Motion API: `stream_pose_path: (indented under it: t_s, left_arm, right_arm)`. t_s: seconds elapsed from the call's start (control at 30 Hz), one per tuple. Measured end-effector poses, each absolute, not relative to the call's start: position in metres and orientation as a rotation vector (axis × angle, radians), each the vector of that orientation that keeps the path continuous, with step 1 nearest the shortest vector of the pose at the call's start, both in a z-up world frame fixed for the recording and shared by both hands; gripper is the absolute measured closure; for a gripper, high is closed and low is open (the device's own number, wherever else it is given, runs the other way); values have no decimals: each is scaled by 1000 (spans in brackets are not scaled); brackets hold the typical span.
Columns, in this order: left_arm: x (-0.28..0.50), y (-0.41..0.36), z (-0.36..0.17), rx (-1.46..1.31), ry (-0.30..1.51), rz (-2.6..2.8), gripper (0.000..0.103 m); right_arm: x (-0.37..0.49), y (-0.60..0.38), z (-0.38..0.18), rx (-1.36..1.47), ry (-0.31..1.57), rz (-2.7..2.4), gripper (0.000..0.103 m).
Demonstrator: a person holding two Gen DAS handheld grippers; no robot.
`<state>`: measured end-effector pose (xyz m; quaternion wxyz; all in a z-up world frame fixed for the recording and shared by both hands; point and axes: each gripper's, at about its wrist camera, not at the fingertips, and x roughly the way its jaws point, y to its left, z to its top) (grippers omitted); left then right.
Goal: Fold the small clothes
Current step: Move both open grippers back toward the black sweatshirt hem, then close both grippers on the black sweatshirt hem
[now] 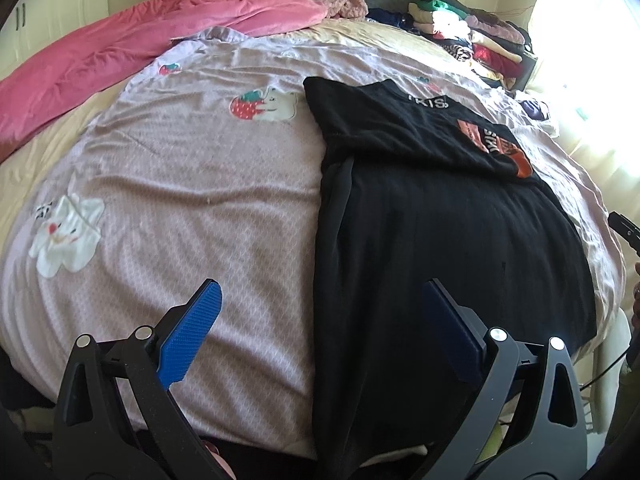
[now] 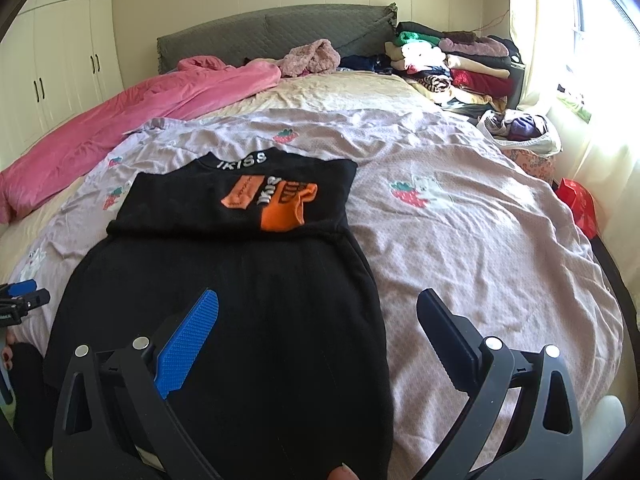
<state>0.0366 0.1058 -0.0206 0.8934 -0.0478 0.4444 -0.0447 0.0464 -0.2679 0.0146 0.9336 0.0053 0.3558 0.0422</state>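
Left wrist view, nearest us: our left hand-held gripper (image 1: 320,332), blue-padded fingers spread wide and holding nothing, hovers over the near edge of the bed.
Garment, left view: we see the black knit top with an orange patch and white lettering (image 1: 440,208) lying flat on the lilac strawberry-print bedspread (image 1: 200,208), its upper part doubled down over the body.
Right wrist view, nearest us: our right hand-held gripper (image 2: 320,336) is likewise wide apart and empty, poised above the top's lower half.
Garment, right view: sleeves look tucked in; the collar end lies folded across the middle.
Done, we judge: side folds and one crosswise fold.
Left, we judge: bring the hem end up, then move it to the stack of folded clothes (image 2: 460,60) by the headboard.
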Motion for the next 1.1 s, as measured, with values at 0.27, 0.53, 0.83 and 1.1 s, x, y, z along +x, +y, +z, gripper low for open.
stream_pose_path:
  t_s: [0.27, 0.53, 0.83, 1.1]
  left_arm:
    - [23, 107, -34, -111, 956, -109, 25]
    - [21, 97, -49, -94, 1026, -141, 36]
    - [14, 90, -62, -85, 1071, -158, 49]
    - [11, 88, -64, -88, 1080, -188, 68]
  right_arm:
    - [29, -287, -6, 23, 778, 50, 4]
    - [16, -302, -28, 41, 826, 47, 4]
    - [10, -299, -45, 59, 860, 113, 5]
    - [14, -296, -60, 55, 927, 146, 43]
